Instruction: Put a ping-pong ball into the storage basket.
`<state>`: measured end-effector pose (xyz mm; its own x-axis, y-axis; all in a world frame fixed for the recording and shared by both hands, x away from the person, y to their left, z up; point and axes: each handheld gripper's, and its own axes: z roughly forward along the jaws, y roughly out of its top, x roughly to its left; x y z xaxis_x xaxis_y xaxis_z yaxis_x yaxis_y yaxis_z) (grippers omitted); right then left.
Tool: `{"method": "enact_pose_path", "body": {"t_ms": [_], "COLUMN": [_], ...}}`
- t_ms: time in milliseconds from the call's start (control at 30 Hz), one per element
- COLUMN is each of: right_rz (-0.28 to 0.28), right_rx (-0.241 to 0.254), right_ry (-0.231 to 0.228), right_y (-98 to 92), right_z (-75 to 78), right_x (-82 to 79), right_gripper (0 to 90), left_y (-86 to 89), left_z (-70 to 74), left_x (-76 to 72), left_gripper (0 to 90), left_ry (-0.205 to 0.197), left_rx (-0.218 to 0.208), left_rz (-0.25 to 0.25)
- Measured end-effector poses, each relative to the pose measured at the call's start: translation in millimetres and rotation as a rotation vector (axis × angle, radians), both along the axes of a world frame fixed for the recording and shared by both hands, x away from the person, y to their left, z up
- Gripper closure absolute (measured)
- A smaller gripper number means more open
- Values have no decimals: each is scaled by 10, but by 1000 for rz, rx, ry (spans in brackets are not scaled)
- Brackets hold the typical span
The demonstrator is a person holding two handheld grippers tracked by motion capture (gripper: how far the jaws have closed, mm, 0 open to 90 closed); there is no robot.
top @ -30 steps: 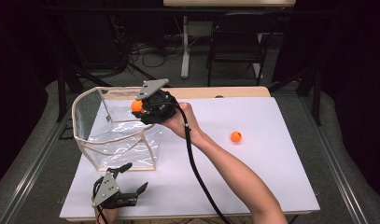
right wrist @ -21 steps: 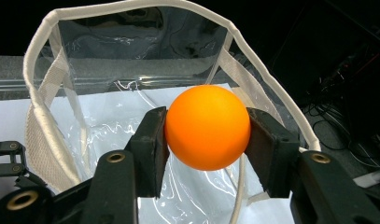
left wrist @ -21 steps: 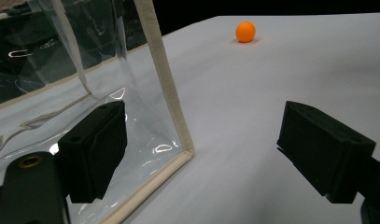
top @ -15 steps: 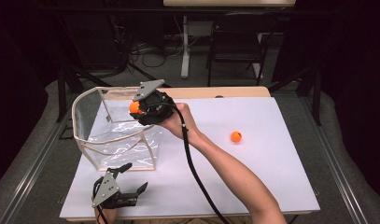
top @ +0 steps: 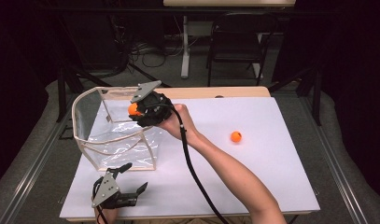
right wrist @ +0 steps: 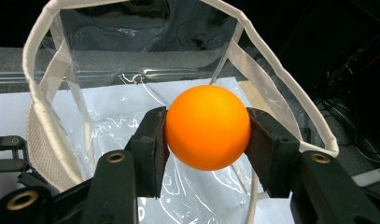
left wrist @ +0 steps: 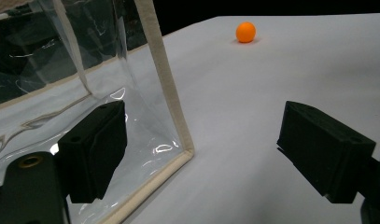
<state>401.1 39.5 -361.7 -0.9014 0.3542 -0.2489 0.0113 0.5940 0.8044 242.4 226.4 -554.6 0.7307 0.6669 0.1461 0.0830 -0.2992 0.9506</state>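
The white table (top: 271, 177) carries the whole setup, its far half bare except for one item. Toward its left stands a clear plastic bag (top: 114, 140) with cream fabric trim, upright with its mouth held open by the stiff rim, presumably so that items can be dropped in from above. The interior appears to hold nothing, though glare on the plastic makes this uncertain.

The right gripper (top: 137, 111) is held above the bag's near-right rim, the forearm reaching in diagonally from the bottom of the high view. Its jaws are clamped on an orange ball (right wrist: 207, 126), one pad on each side at the ball's widest line, a grip that keeps a round object from slipping. In the right gripper view the ball sits directly over the bag's open mouth, which suggests a release into the bag is intended.

The left gripper (top: 116, 189) rests low at the table's near-left edge, just beside the bag's near corner, jaws spread apart and holding nothing; it seems parked clear of the work.

A second orange ball (top: 236, 136) lies loose on the table, well apart to the right.
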Motion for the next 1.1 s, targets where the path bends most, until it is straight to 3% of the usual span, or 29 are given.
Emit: {"method": "enact_pose_path", "body": {"t_ms": [1100], "right_rz": [7], "right_rx": [-59], "right_ry": [48], "right_y": [136], "right_z": [6], "right_x": [22], "right_gripper": [505], "left_y": [-12], "left_z": [-2], "left_x": [4], "left_gripper": [157], "left_ry": [4], "left_rx": [-2], "left_rz": [-3]}}
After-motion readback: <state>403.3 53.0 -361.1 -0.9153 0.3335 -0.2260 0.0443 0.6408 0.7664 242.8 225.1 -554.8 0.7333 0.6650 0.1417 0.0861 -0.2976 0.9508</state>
